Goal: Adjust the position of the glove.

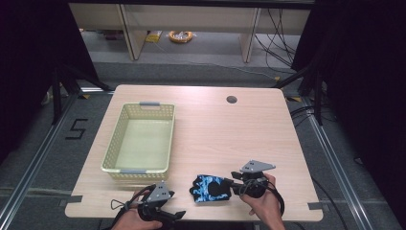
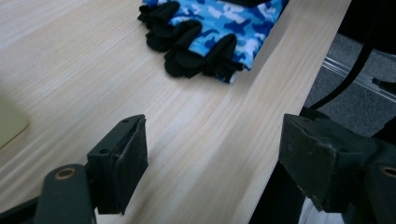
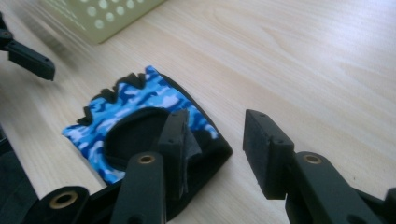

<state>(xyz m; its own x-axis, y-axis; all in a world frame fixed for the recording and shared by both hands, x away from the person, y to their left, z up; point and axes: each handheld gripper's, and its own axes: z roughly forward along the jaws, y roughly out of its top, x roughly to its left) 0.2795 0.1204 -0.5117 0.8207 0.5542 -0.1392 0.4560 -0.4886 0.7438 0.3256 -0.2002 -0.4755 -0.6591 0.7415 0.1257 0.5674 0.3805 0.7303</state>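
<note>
Near the front edge of the table (image 1: 268, 143), a little right of its middle, lies a blue camouflage glove (image 1: 209, 188) with black finger stubs, flat on the wood. Its long axis runs roughly left to right across the table: the short black fingers point left, toward the left gripper (image 1: 178, 214), and the black cuff end lies at the right, beside the right gripper (image 1: 233, 182).

Judging by this, the work in hand is the approach for a pick. The right gripper's jaws stand spread; in the right gripper view one jaw hangs over the glove's (image 3: 140, 123) black cuff end while the other is over bare wood just beyond its edge, so the cuff edge lies between them but nothing is pinched yet. The left gripper (image 2: 212, 154) is also spread, holding nothing, low at the near edge of the table, with the glove's (image 2: 219, 28) fingers ahead of it and apart from it.

The next move probably calls for lowering the right jaws until the lower pad slides under or against the cuff hem, then closing on the fabric. Thin cloth lying flat may slip out, so a firm bite is needed.

A pale green basket (image 1: 168, 139) stands at the far left of the glove, well apart, a likely place for it.
</note>
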